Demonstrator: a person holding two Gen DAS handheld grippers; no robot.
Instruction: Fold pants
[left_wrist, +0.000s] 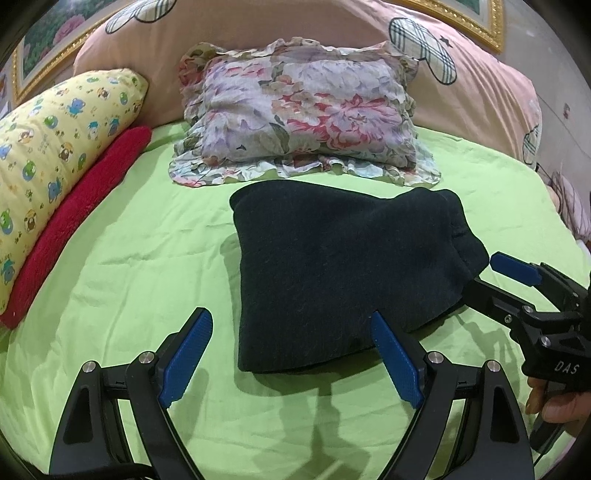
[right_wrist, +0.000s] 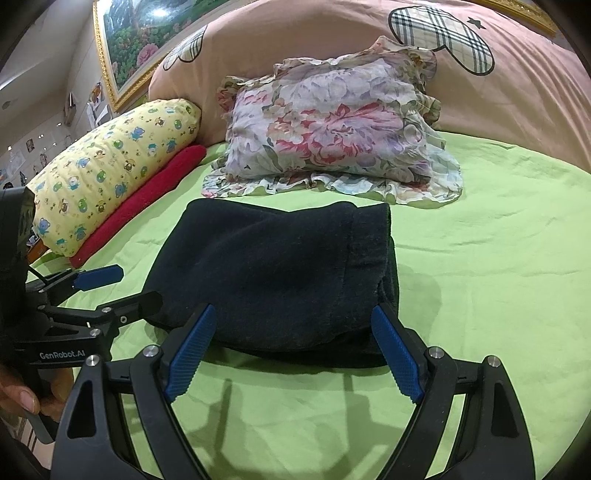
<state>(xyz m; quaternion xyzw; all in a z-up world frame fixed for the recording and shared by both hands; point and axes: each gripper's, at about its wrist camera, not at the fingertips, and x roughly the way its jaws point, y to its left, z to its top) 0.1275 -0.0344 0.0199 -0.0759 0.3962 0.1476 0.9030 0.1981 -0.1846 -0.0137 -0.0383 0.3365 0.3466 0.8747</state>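
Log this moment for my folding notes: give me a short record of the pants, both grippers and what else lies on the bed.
pants: dark pants, folded into a compact bundle, lying on the green sheet
left gripper: open, nothing between its fingers, at the bundle's near edge
right gripper: open, holding nothing, at the bundle's near edge
behind the pants: floral pillow
along the bed's left side: yellow printed pillow with a red towel beside it

Folded pants (left_wrist: 332, 273) lay on bed sheet (left_wrist: 147, 258), w/ pillow (left_wrist: 303, 114) behind, bolster (left_wrist: 55, 155) at left.
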